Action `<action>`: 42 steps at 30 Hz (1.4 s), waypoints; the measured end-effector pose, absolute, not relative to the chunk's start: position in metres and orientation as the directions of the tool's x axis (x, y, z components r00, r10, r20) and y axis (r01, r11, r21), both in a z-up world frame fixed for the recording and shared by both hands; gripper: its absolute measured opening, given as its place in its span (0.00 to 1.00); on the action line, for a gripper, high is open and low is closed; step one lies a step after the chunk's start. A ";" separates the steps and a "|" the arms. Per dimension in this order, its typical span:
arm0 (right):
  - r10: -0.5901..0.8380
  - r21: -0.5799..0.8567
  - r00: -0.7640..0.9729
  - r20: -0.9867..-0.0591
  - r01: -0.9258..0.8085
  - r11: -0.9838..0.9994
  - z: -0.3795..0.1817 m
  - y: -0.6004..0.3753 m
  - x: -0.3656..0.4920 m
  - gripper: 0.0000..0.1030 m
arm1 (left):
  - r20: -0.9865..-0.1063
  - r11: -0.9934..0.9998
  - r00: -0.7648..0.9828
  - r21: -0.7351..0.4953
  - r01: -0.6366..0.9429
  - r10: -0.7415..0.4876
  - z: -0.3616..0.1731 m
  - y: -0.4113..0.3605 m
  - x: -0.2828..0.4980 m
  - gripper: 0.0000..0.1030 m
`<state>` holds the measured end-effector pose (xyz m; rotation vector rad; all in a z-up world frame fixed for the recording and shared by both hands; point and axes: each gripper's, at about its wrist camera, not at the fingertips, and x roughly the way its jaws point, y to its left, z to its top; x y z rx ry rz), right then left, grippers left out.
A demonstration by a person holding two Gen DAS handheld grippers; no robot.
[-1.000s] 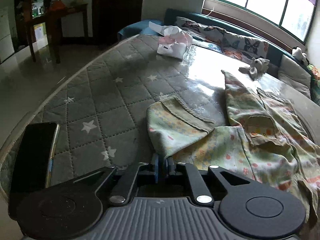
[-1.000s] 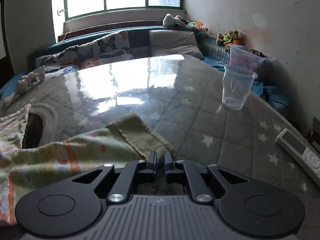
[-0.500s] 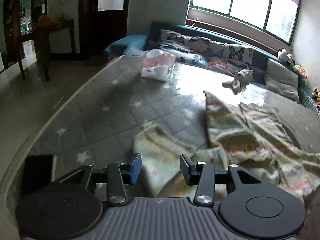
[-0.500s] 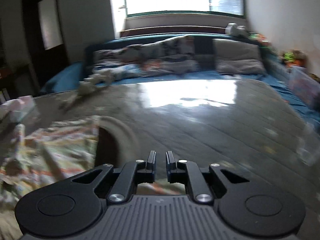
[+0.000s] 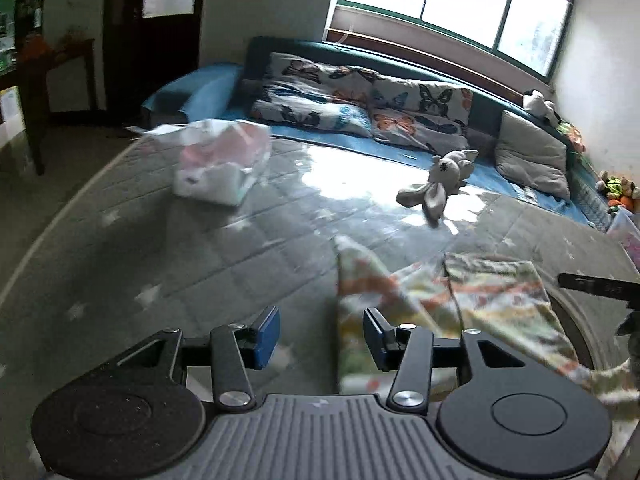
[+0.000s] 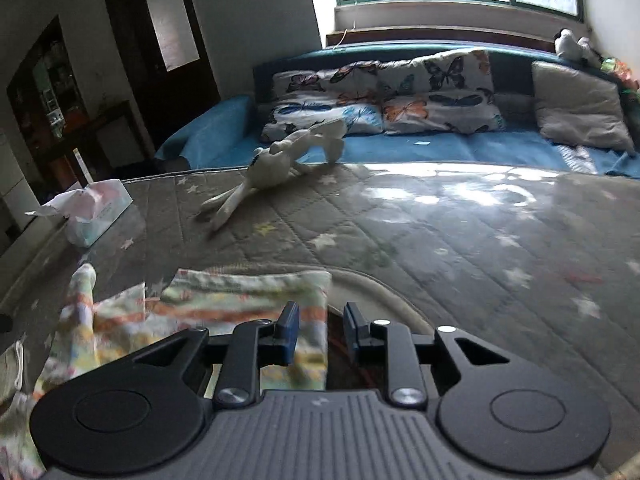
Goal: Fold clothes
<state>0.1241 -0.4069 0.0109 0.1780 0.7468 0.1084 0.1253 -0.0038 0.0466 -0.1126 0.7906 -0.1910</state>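
A pale floral garment (image 5: pixel 460 312) lies on the grey star-quilted table (image 5: pixel 200 264), partly folded over itself. My left gripper (image 5: pixel 320 338) is open and empty, raised above the garment's left edge. The garment also shows in the right wrist view (image 6: pixel 200 316). My right gripper (image 6: pixel 318 330) is open and empty, just above the garment's right edge and its dark neck opening (image 6: pixel 344 376). Part of the right gripper shows at the right edge of the left wrist view (image 5: pixel 600 286).
A tissue pack (image 5: pixel 220 168) sits far left on the table and a white plush toy (image 5: pixel 440 184) at the far middle. A blue sofa with butterfly pillows (image 5: pixel 360 100) runs behind the table. A dark wooden side table (image 5: pixel 40 80) stands at the left.
Both grippers let go of the garment, opened and lifted. The left view swung up and right; the right view swung left, away from the plastic cup, towards the toy and tissue pack.
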 end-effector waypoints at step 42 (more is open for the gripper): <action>0.371 0.310 0.662 -0.652 -0.213 0.926 -0.006 -0.343 0.186 0.11 | -0.709 0.944 0.623 -0.243 0.224 -0.331 0.006 -0.040 0.214 0.22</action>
